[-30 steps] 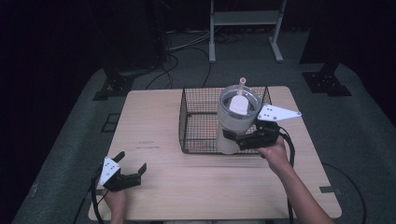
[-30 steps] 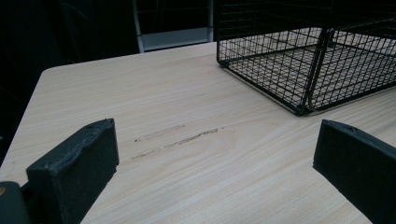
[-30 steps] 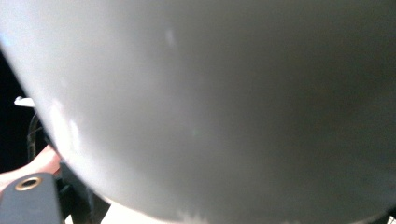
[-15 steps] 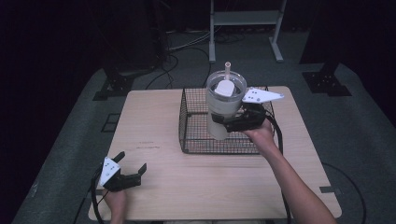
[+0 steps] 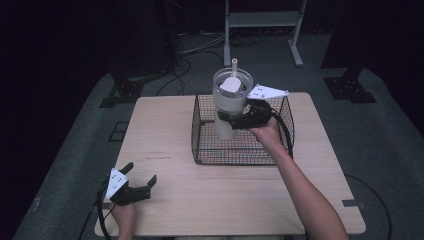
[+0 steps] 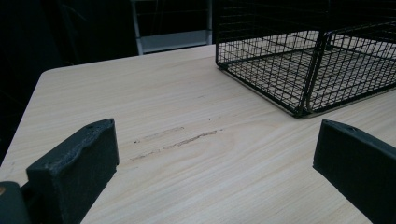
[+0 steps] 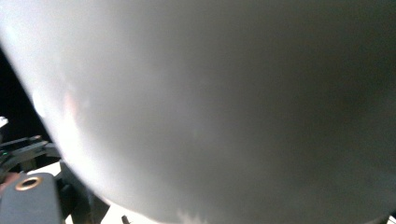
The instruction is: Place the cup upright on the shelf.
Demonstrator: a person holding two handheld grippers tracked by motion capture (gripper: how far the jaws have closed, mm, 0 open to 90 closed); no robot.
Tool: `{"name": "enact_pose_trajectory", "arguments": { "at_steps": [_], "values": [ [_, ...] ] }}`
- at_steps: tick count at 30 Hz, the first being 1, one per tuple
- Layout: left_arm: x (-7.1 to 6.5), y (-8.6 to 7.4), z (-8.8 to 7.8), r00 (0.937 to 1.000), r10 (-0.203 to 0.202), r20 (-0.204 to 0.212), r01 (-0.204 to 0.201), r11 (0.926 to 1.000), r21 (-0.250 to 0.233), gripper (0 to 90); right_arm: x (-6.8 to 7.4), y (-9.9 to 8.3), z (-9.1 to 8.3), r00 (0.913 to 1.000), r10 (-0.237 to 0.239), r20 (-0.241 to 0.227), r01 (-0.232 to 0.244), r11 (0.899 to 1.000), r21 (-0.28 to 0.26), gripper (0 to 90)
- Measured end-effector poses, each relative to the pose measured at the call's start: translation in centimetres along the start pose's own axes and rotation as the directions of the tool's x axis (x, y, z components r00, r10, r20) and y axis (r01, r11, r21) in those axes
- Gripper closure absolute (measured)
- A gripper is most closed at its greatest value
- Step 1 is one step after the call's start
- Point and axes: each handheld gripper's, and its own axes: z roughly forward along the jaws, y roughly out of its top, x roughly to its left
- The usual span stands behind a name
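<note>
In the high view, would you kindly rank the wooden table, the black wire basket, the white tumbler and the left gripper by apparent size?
Largest to smallest:
1. Light wooden table
2. Black wire basket
3. White lidded tumbler with a straw, held above the basket and nearer the camera, so it looks somewhat enlarged
4. Left gripper

The wire basket [image 5: 243, 150] sits on the table's [image 5: 175, 125] far right half, the tumbler [image 5: 231, 102] above it, the left gripper [image 5: 137, 186] near the front-left corner.
</note>
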Motion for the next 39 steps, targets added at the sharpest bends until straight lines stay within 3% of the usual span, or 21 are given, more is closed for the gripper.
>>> {"name": "enact_pose_trajectory", "arguments": {
  "at_steps": [6,9,17,26,39],
  "values": [
    [0.0,0.0,0.0,1.0,-0.004,0.0,0.004,1.0,0.0,0.0,-1.0,-0.1,1.7,0.9998,0.021,0.006,-0.021,1.0,0.008,9.2],
    [0.0,0.0,-0.1,1.0,-0.004,0.001,0.004,1.0,-0.004,0.0,-1.7,-0.1,2.7,1.0,-0.003,0.0,0.003,1.0,0.013,9.1],
    [0.0,0.0,-0.1,1.0,-0.004,0.005,0.005,1.0,-0.007,0.0,-3.2,-0.6,4.9,1.0,0.004,0.001,-0.004,1.0,0.029,9.2],
    [0.1,0.0,-0.2,1.0,-0.007,0.006,0.007,0.9999,-0.01,0.0,-3.9,-2.3,6.9,0.9988,0.046,-0.021,-0.045,0.998,0.041,9.1],
    [0.1,0.0,-0.2,0.9999,-0.009,0.01,0.009,0.9998,-0.016,0.0,-5.1,-5.0,8.8,0.9987,0.049,0.015,-0.051,0.992,0.113,9.2]
  ]
}}
